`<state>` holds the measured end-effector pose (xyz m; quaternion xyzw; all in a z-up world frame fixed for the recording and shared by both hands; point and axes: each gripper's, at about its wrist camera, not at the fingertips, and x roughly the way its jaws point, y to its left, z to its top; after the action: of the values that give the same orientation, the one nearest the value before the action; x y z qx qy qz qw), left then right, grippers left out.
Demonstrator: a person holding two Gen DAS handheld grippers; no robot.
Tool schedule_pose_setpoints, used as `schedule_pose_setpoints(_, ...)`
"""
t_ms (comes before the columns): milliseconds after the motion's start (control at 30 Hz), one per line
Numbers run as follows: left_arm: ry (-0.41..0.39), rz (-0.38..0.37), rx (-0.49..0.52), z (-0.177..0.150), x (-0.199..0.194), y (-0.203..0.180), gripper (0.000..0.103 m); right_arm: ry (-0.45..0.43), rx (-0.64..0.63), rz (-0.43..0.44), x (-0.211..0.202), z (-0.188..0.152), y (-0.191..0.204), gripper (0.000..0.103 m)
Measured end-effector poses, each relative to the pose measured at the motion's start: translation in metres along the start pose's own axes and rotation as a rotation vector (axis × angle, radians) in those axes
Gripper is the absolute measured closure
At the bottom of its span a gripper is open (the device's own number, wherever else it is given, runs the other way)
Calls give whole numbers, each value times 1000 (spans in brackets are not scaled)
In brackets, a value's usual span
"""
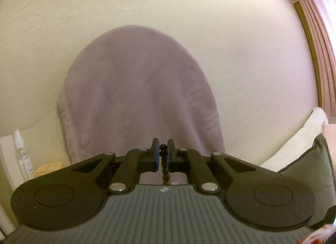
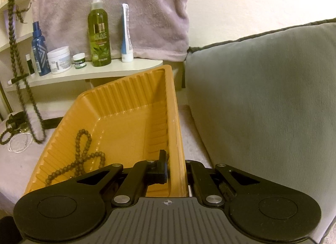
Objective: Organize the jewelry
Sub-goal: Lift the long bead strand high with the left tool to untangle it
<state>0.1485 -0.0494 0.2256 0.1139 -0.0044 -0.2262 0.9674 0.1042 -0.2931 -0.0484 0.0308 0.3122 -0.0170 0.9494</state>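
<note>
left tongs point(image 1: 163, 153): clenched on dark bead necklace point(image 1: 163, 160), strand hanging down at far left in the right view | right tongs point(image 2: 175, 167): clenched on right wall of orange tray point(image 2: 130, 105) | in tray: brown bead strand point(image 2: 84, 155), near left | left of tray: more jewelry point(image 2: 16, 136) on the bed

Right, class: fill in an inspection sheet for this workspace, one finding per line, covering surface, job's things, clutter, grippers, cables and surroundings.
Surface: pale cloth-covered surface under the tray.
Job's things: orange tray holding a brown bead string; a long bead strand hangs at left; white bead loop lies on the cloth.
Clutter: olive bottle, blue bottle, white jar, tube on the shelf.
Grippers: left gripper shut on dark beads; right gripper shut on the tray wall.
Cables: nothing seen.
Surroundings: grey cushion, mauve towel, cream wall.
</note>
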Motion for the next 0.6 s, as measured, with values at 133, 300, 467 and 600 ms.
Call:
schedule_pose_setpoints(133,-28,-48,-16,14,1,-9,97,0,0,0,0,0,0,100)
schedule_pose_setpoints(300,-73,-107,-17,34,6,-27,97,-1,0,1,0,2,-1,100)
schedule_pose_setpoints(467,-82,-156,-12,41,14,-48,97,-3,7,5,0,2,-2,100)
schedule_pose_setpoints(600,-24,-193,-4,25,26,-67,97,-3,13,8,0,1,-3,100)
